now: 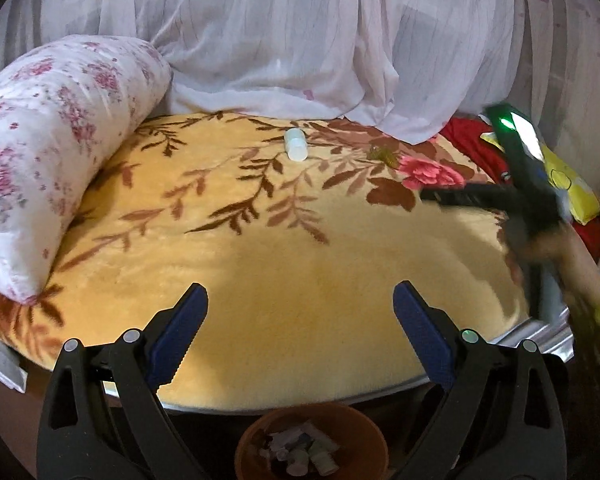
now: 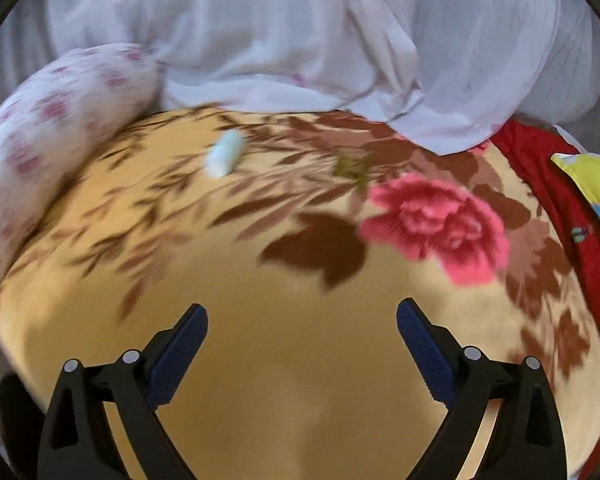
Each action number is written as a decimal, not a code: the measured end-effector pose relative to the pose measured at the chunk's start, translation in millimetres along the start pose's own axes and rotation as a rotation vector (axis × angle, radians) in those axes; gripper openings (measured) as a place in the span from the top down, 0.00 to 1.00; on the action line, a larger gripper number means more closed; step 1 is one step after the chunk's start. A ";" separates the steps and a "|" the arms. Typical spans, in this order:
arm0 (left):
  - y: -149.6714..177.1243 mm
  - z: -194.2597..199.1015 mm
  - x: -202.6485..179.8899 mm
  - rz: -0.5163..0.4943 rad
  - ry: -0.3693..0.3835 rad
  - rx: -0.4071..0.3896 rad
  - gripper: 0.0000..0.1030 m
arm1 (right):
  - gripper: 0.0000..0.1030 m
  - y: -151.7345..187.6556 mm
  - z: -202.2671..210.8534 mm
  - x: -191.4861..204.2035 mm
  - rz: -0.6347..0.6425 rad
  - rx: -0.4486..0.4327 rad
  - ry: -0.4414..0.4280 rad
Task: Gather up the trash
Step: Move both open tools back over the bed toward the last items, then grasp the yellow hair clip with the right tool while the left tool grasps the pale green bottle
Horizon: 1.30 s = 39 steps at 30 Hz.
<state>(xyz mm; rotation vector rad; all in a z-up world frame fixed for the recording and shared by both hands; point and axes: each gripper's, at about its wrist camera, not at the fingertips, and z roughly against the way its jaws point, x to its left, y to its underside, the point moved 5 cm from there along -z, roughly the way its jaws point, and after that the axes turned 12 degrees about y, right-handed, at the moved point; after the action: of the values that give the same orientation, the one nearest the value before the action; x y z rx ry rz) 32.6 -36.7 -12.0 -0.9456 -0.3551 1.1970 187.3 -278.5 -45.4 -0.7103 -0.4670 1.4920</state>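
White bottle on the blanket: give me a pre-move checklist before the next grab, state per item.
1. Left gripper empty, jaws wide: ok.
2. Right gripper empty, jaws wide: ok.
3. White bottle in sight, lying on its side on the yellow blanket, nothing on top of it: ok.
4. Olive scrap near the pink flower print also still to collect; what it is: cannot tell.
5. Brown bin below the bed edge, open and already holding trash: ok.
6. Right wrist view sharp enough to aim: not ok, motion blur.
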 end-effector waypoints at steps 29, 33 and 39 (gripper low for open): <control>-94.4 -96.1 36.5 0.026 -0.019 -0.006 0.11 | 0.57 -86.0 -49.4 0.4 -0.068 -0.073 -0.040; -142.3 -143.4 37.0 0.050 0.000 -0.007 0.11 | 0.57 -55.4 -4.5 0.4 -0.052 -0.132 -0.071; -184.2 -235.3 52.2 0.071 -0.080 0.070 0.11 | 0.57 -30.5 18.4 -6.8 -0.051 -0.169 -0.095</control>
<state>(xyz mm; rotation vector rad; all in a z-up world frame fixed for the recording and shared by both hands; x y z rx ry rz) 328.9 -101.4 -19.0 -0.8577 -0.3436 1.3068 196.7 -280.8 -10.5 -0.7554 -0.6852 1.4543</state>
